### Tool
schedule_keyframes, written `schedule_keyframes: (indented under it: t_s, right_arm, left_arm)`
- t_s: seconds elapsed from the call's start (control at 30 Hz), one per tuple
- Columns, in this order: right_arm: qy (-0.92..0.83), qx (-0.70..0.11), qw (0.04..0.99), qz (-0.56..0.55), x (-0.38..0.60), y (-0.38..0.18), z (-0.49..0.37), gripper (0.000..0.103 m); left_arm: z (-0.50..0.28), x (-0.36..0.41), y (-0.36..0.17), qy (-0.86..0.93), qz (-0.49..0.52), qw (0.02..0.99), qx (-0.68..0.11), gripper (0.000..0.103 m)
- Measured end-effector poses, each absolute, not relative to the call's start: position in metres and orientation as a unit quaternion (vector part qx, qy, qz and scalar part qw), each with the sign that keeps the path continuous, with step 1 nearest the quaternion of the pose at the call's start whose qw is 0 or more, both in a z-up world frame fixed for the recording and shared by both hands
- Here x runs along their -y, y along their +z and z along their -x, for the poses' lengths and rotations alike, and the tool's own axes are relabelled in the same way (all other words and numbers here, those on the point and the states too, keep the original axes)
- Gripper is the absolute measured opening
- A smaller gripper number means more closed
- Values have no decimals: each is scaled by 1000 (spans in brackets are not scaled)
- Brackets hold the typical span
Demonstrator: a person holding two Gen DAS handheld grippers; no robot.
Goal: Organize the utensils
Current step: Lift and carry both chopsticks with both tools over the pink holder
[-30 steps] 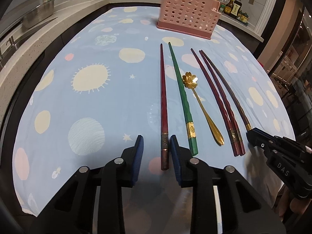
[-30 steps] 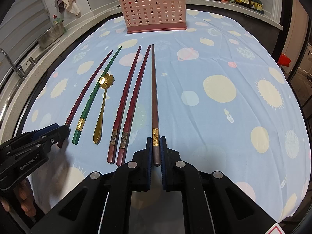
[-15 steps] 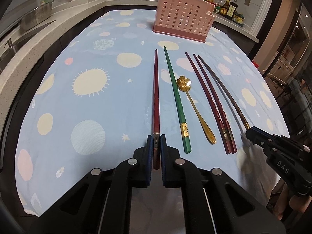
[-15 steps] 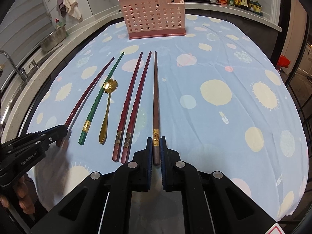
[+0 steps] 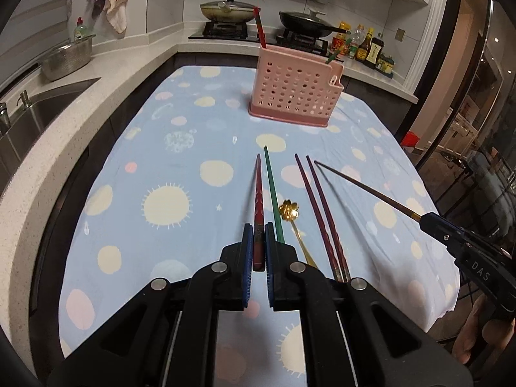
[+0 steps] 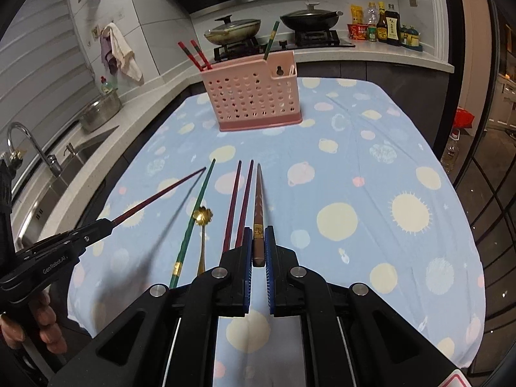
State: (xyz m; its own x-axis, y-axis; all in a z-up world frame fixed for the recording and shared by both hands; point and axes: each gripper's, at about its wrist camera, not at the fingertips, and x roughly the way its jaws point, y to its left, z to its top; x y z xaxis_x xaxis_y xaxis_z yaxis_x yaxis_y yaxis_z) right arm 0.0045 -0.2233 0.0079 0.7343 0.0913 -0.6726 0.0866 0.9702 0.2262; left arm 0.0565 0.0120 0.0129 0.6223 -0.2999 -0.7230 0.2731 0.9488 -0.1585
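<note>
My left gripper [image 5: 258, 237] is shut on the thick end of a red chopstick [image 5: 258, 198], held above the blue dotted cloth [image 5: 180, 167]. My right gripper [image 6: 258, 238] is shut on a brown chopstick [image 6: 258, 200], also lifted and pointing toward the pink perforated holder [image 6: 254, 96]. On the cloth between them lie a green chopstick [image 5: 272, 190], a gold flower spoon [image 5: 288, 210] and a pair of maroon chopsticks [image 5: 317, 206]. In the left wrist view the right gripper [image 5: 423, 221] holds the brown chopstick [image 5: 364, 190]; in the right wrist view the left gripper [image 6: 109, 224] holds the red one [image 6: 161, 193].
The pink holder [image 5: 295, 96] stands at the table's far end with two red chopsticks [image 6: 195, 54] and a green one [image 6: 271, 40] in it. A sink [image 5: 35, 113] and steel bowl [image 5: 66, 59] are left. Pans [image 6: 232, 30] and sauce bottles [image 6: 383, 27] line the back counter.
The left gripper closed on the red chopstick. Both grippers then rose, lifting the red and brown chopsticks off the cloth, and the view tilted up toward the holder.
</note>
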Motion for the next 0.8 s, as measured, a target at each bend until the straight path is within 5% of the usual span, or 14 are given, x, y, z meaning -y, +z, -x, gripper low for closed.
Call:
schedule_keyframes:
  t_s: [0.8]
  right_arm:
    - [-8, -243, 958, -149, 272, 112, -69, 7]
  left_arm:
    - [-152, 14, 145, -175, 47, 945, -271, 7]
